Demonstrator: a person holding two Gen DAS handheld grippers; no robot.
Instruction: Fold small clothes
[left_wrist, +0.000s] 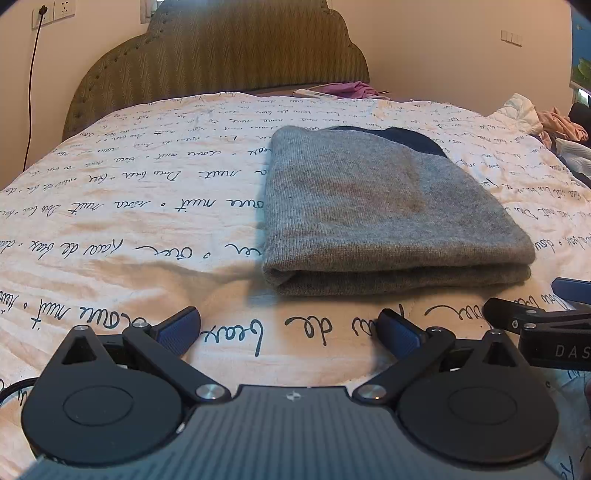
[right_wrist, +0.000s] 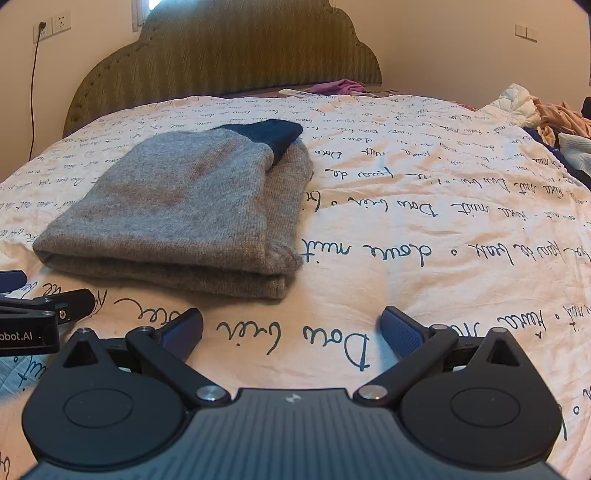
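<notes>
The folded grey knitted garment (left_wrist: 391, 206) lies at one o'clock from the wide, empty left tongs (left_wrist: 290, 328), at eleven o'clock from the wide, empty right tongs (right_wrist: 291, 330).

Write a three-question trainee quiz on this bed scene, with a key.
1. True or false: the grey knit garment lies folded on the script-print bedcover.
2. Multiple choice: the left tongs are A) shut on the garment, B) open over bare bedcover, C) out of view.
3. Fill in: the dark part of the garment sits at its ____ end, toward the headboard.

Key: 1 true. 2 B; the right tongs stand open too, holding nothing. 3 far.
</notes>
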